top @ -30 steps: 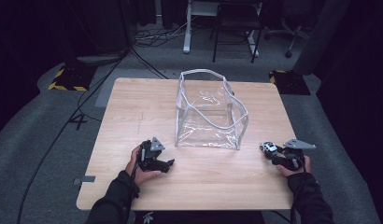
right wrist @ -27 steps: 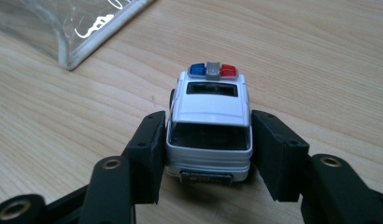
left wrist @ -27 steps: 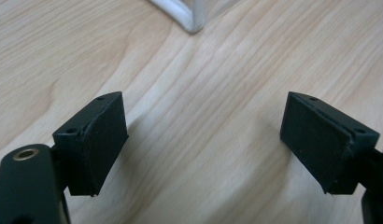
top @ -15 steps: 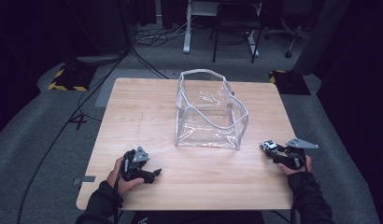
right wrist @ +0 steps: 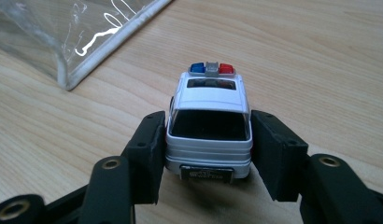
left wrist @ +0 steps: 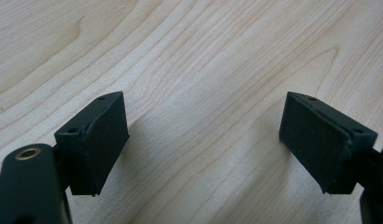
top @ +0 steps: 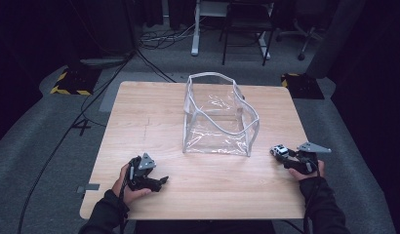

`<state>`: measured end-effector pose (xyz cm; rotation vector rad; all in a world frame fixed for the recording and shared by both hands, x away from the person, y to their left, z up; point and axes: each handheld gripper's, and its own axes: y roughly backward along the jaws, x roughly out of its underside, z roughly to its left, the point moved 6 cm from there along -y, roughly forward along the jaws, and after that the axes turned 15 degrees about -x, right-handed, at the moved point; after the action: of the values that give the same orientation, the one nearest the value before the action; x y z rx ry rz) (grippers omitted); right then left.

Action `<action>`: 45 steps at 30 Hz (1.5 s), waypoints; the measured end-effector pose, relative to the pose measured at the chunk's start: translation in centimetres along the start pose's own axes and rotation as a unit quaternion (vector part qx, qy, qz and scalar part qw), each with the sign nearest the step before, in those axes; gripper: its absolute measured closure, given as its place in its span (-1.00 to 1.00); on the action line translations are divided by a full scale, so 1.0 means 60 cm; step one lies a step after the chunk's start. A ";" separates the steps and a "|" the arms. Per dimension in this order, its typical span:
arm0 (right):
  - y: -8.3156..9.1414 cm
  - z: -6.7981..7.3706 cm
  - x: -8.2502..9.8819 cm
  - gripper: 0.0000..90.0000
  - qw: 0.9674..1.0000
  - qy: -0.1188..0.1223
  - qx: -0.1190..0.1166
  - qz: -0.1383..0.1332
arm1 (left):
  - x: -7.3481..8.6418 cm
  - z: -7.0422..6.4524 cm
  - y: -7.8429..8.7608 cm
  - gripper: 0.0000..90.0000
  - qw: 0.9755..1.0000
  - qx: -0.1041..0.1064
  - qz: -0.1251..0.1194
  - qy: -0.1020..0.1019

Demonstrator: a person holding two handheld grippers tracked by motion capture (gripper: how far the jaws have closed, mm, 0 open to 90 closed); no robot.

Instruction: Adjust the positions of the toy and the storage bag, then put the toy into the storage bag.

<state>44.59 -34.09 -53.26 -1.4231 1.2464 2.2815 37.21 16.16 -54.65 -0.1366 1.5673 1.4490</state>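
btwn r gripper pads: toy police car, clamped

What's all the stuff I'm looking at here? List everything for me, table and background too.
toy police car: one, white with a red and blue light bar, near the table's right edge, gripped at its rear between the right gripper's pads
clear plastic bag: one, transparent with pale trim, standing open at mid-table
table: one, light wood
cables: several, dark, on the grey floor beyond the table
chair: one, black, beyond the table
hazard-striped blocks: two, black and yellow, on the floor at either far corner
left gripper: one, black, jaws wide apart over bare wood, near left corner
right gripper: one, black, closed on the car
hands: two, dark sleeves, holding the grippers
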 end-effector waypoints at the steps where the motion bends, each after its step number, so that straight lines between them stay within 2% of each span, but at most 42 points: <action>1: 0.001 0.000 -0.003 0.06 1.000 0.004 0.000 -0.002 | 0.000 0.000 -0.001 -0.65 1.000 -0.001 -0.003 0.000; 9: 0.008 0.010 -0.037 0.06 1.000 0.016 -0.003 -0.027 | 0.000 0.001 0.000 -0.65 1.000 -0.001 0.000 -0.001; 11: 0.006 0.014 -0.043 0.06 0.999 0.022 -0.004 -0.027 | 0.000 0.000 0.000 -0.65 1.000 0.002 0.003 -0.001; 13: 0.005 0.014 -0.043 0.06 0.999 0.029 -0.002 -0.016 | 0.000 0.000 0.000 -0.65 1.000 0.001 0.002 -0.001; 16: 0.005 0.016 -0.044 0.06 0.999 0.029 -0.005 -0.015 | 0.000 0.001 0.000 -0.65 1.000 0.001 0.003 -0.002; 22: 0.014 0.022 -0.061 0.06 0.999 0.028 -0.006 -0.033 | 0.000 0.000 0.000 -0.65 1.000 0.004 0.004 -0.001; 24: 0.016 0.022 -0.068 0.06 0.999 0.033 -0.008 -0.039 | -0.001 0.002 -0.001 -0.66 1.000 -0.003 0.001 -0.005; 28: 0.017 0.022 -0.077 0.06 0.999 0.039 -0.004 -0.033 | -0.002 0.001 -0.001 -0.66 1.000 0.000 0.003 -0.004; 29: 0.019 0.023 -0.086 0.06 0.999 0.034 -0.008 -0.041 | -0.002 0.001 -0.002 -0.66 1.000 0.001 0.002 -0.002; 38: 0.033 0.025 -0.123 0.06 0.998 0.039 -0.012 -0.058 | -0.003 0.001 -0.003 -0.66 1.000 0.000 0.004 -0.001; 45: 0.050 0.025 -0.163 0.06 0.996 0.053 -0.012 -0.069 | -0.004 0.001 -0.003 -0.66 1.000 0.000 0.003 -0.001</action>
<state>47.15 -32.32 -43.41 -1.6049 1.1139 2.1616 37.47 16.05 -54.61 -0.1302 1.5666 1.4537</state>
